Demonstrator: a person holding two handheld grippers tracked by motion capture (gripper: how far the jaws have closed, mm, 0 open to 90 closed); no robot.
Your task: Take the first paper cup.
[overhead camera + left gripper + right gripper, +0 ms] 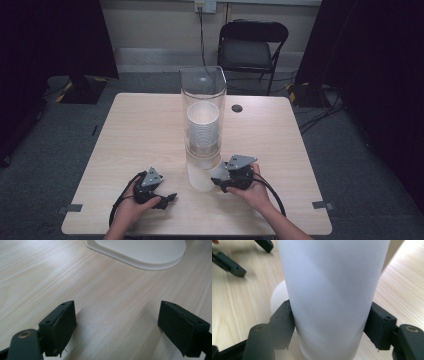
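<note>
A tall clear dispenser tube (202, 87) stands mid-table with a stack of white paper cups (203, 131) inside, on a white column (202, 177) and a flat white base (140, 252). My right gripper (216, 181) reaches the column from the right. In the right gripper view its jaws (329, 315) sit on either side of the white column (332, 277), pads against it. My left gripper (170, 198) rests low on the table left of the base, jaws wide open (117, 315) over bare wood.
The light wooden table (140, 135) has a small dark round grommet (237, 108) behind the dispenser. A black folding chair (250, 50) stands beyond the far edge. Tape marks sit at the near corners. My left gripper (247, 253) shows far off beside the column.
</note>
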